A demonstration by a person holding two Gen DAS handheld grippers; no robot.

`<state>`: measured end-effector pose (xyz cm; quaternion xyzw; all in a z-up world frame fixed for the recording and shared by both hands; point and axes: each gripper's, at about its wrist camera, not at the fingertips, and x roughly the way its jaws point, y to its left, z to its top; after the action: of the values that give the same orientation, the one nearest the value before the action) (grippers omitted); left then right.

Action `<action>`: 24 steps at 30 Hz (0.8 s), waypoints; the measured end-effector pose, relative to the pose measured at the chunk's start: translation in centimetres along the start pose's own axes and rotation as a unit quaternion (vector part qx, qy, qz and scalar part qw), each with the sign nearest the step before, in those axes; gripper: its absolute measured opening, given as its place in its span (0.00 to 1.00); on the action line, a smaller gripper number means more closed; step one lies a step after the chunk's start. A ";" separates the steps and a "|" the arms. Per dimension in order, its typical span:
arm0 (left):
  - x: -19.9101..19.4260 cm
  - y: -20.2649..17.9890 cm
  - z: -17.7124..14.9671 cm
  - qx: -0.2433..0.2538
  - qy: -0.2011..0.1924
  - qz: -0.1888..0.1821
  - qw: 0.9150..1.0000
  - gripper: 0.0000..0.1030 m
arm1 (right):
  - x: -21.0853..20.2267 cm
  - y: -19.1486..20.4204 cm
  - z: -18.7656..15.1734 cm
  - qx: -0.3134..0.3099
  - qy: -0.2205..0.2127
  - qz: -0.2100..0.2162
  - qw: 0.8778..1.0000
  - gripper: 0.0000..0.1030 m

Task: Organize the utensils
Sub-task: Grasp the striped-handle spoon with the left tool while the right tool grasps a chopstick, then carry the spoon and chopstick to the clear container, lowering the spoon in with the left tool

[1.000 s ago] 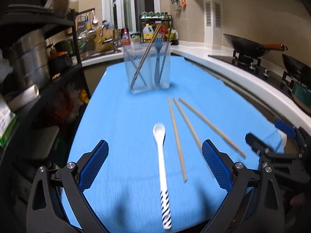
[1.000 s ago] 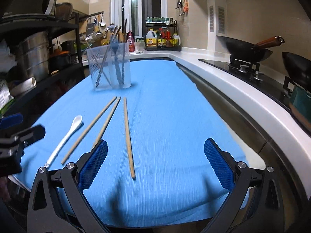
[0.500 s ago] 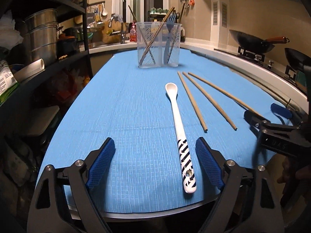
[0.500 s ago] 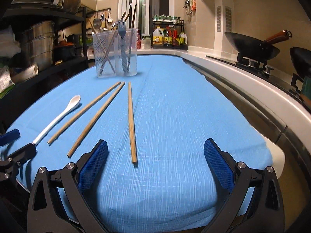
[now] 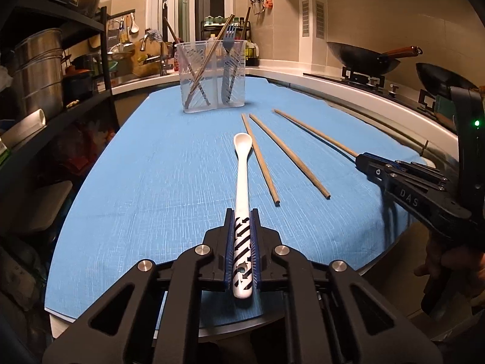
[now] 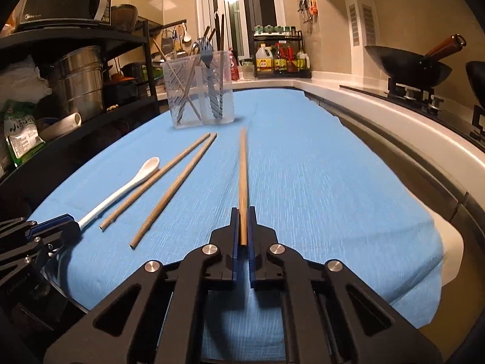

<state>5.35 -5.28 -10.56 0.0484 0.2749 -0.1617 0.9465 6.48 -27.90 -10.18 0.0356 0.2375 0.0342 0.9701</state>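
Left wrist view: the left gripper (image 5: 241, 212) has its jaws clenched on the spoon (image 5: 241, 179) handle; the right gripper (image 6: 242, 210) grasps a chopstick (image 6: 242, 176) end. Both utensils lie along the tabletop (image 5: 151, 182); held so far back, they may pivot when lifted toward the holder (image 5: 212, 75).

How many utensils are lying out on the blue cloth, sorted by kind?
White spoon: 1, its handle clamped in the left gripper.
Wooden chopsticks: 3, one clamped in the right gripper, two loose.
Total: 4.
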 end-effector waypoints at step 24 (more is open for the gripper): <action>-1.8 2.9 14.4 -0.011 -0.076 -0.058 0.995 0.05 | -0.7 2.1 14.3 -0.044 -0.056 -0.003 0.997 0.05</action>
<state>12.15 -4.61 2.56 0.0090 0.2059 -0.2169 0.9542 12.41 -26.65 2.97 -0.0063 0.1813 0.0401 0.9826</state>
